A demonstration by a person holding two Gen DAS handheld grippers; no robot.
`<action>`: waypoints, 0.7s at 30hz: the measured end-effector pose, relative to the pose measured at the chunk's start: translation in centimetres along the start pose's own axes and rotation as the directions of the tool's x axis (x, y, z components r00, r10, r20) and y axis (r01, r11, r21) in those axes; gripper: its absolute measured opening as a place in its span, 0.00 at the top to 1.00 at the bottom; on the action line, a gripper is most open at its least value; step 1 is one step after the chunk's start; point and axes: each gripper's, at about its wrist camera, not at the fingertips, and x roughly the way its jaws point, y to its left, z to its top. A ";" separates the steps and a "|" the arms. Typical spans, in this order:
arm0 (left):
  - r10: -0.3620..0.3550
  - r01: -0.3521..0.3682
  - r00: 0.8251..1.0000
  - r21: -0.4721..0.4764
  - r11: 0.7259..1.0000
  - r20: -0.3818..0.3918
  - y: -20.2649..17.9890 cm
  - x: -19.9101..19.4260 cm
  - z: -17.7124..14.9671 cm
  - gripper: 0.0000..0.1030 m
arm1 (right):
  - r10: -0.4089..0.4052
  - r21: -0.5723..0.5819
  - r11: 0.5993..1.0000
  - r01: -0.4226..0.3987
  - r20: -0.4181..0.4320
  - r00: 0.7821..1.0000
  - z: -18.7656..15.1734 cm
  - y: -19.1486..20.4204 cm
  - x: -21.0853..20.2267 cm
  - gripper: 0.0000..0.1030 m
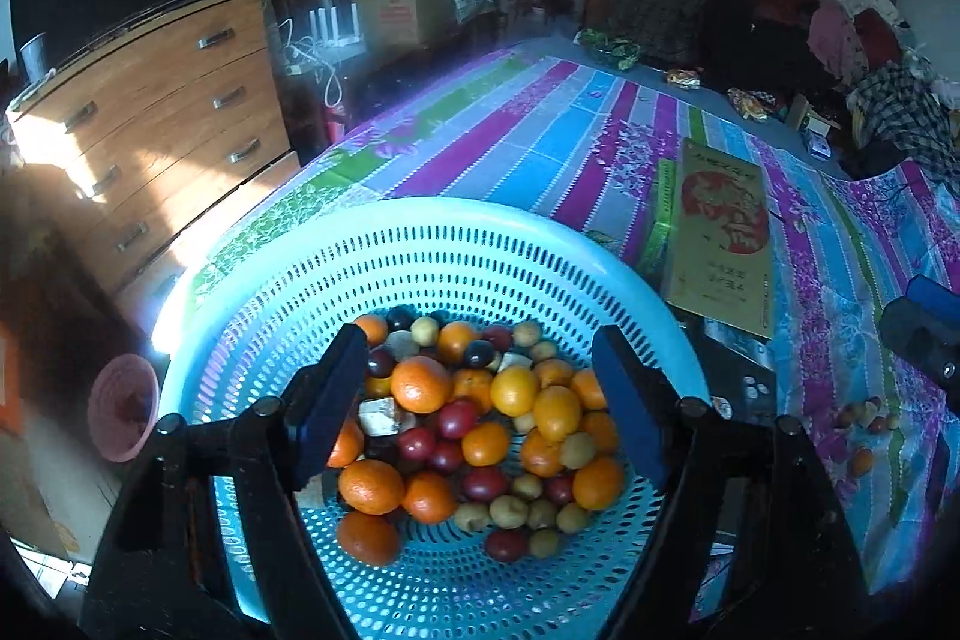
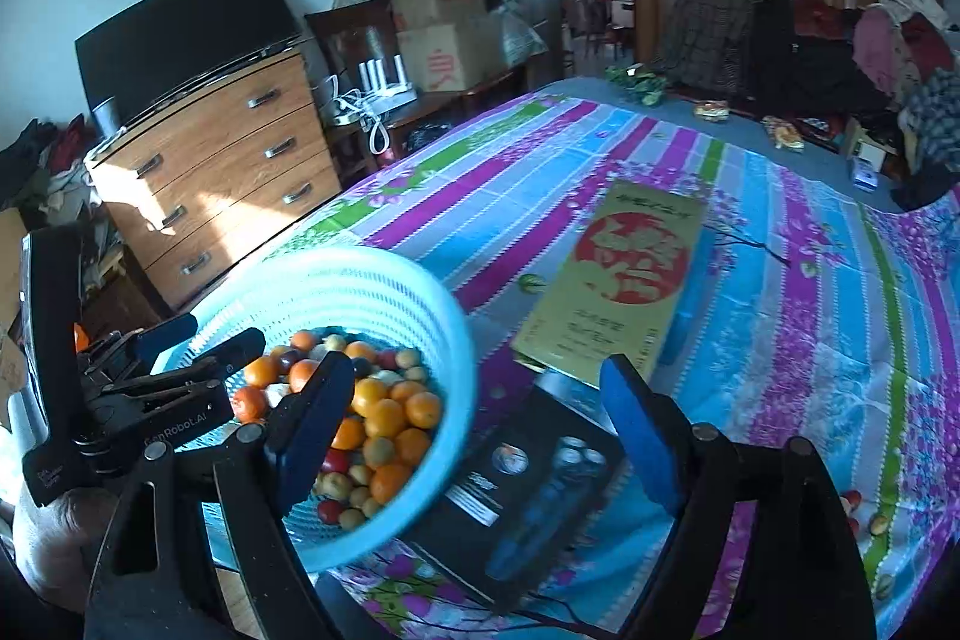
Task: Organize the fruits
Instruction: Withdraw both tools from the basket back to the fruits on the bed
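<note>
A light blue perforated basket (image 1: 420,220) stands on the striped bedcloth, filled with oranges (image 1: 420,385), dark red plums and small yellowish fruits. My left gripper (image 1: 480,400) hangs open above the pile, with nothing between its blue pads. In the right wrist view the basket (image 2: 420,292) sits at lower left. My right gripper (image 2: 474,424) is open beside its rim, over a black box (image 2: 528,490), and holds nothing. The left gripper (image 2: 210,340) reaches over the basket from the left. A few loose fruits (image 1: 864,418) lie on the cloth to the right (image 2: 852,508).
A gold box with a red circle (image 2: 624,292) lies flat beyond the black box. A wooden chest of drawers (image 1: 156,118) stands left of the bed, a pink bowl (image 1: 123,409) below it. Clothes and bags (image 1: 870,40) pile up at the far right. A hand (image 2: 48,538) holds the left gripper.
</note>
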 end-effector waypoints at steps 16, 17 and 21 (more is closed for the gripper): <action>-0.221 0.223 0.974 0.306 0.926 -0.041 -17.3 -1.4 -1.9 0.23 | -0.206 0.195 0.960 0.202 0.001 0.979 -6.6 -14.1 -8.1 0.16; -0.234 0.237 0.971 0.319 0.917 -0.048 -18.2 -1.4 -2.2 0.23 | -0.224 0.211 0.953 0.219 -0.002 0.975 -7.2 -15.0 -8.7 0.16; -0.267 0.279 0.960 0.354 0.893 -0.082 -20.8 -1.3 -3.2 0.23 | -0.268 0.266 0.927 0.265 -0.027 0.963 -9.6 -18.3 -10.4 0.16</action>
